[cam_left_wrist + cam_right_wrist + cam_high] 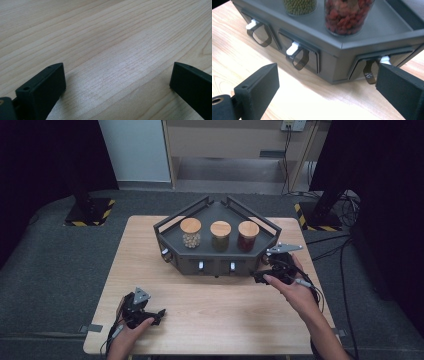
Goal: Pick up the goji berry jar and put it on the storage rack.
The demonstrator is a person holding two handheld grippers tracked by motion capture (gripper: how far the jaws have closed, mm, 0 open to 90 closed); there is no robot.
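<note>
- Right tool [267,270]: held in the person's right hand [292,287], forearm entering from the bottom right of the high view, wrist angled toward the dark grey metal angular rack [172,254] with a railed top shelf.
- Right tool state: jaws stand wide, nothing between the pads; in the right gripper view the tool [327,87] is aimed at the rack's front right corner, close to it but not touching.
- Task item: small drawer at the rack's right face with a white clip and smoky translucent pull loop [370,72]; it sits just beside the right jaw, which partly covers it.
- Two more drawer pulls of the same kind [297,56] show on the rack's front face, shut flush as far as can be seen.
- Left tool [152,317]: rests low over the near left of the pale wooden tabletop [220,310], gripped by the left hand [132,332]; jaws wide, empty, bare wood between them [117,82].
- Three clear jars with round wooden lids stand in a row on the shelf: pale beans [190,233], green beans [220,235], red contents [248,236].
- Cut off: jar tops in the right gripper view; whether the right jaw touches the pull loop cannot be told.
</note>
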